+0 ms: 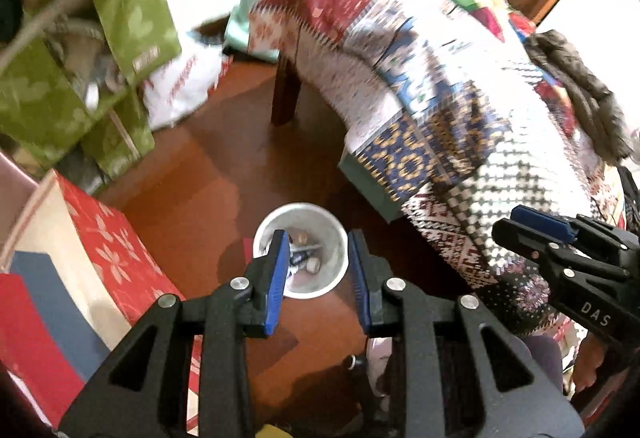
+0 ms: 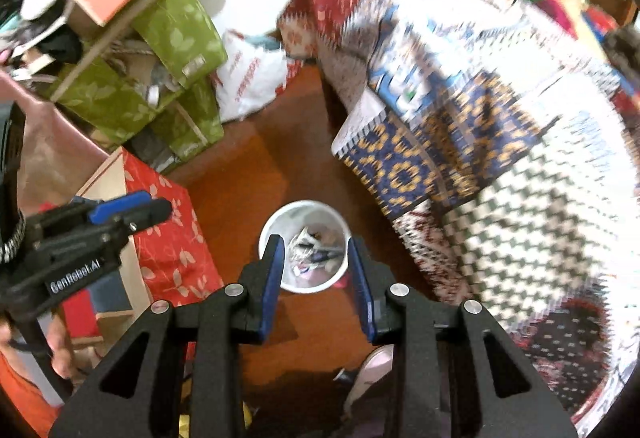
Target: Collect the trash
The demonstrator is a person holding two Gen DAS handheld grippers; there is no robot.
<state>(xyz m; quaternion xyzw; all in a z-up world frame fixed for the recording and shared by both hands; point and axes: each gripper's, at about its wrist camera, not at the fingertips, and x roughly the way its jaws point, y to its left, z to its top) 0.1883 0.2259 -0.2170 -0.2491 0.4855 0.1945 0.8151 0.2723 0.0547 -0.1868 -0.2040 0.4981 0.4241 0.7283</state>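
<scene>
Reddish-brown wooden floor (image 1: 224, 174) fills the middle of the left wrist view, glossy and a bit smeared by motion blur. Sitting on it is a round white bin (image 1: 301, 250), and you can look straight down into it: a crumpled mess of wrappers and small bits of trash (image 1: 306, 258) at the bottom, too small to tell apart. The left gripper (image 1: 318, 278) hangs above the bin with its blue-padded jaws spread apart and nothing between them. To the right a patchwork blanket (image 1: 420, 110) in red, white, navy and gold knit-style patterns drapes over a bed. On the left there's a red box with white flowers (image 1: 108, 238), and behind it green leaf-print fabric boxes (image 1: 132, 18) stuffed with clutter. A white plastic bag (image 1: 184, 86) with red print slumps by them. The right gripper (image 1: 536, 228) pokes in from the right edge.

Right wrist view, same floor (image 2: 256, 174), same bin (image 2: 304, 246) directly below, crinkled foil-looking trash (image 2: 312, 250) inside. The right gripper (image 2: 318, 278) has its jaws released too, empty, framing the bin from above. The blanket (image 2: 500, 158) takes up the whole right side. The red flowered box (image 2: 168, 238) and the green boxes (image 2: 176, 38) are on the left, with the bag (image 2: 248, 78) beside them. The left gripper (image 2: 132, 212) reaches in from the left, held by a hand (image 2: 64, 342) that's mostly hidden.
</scene>
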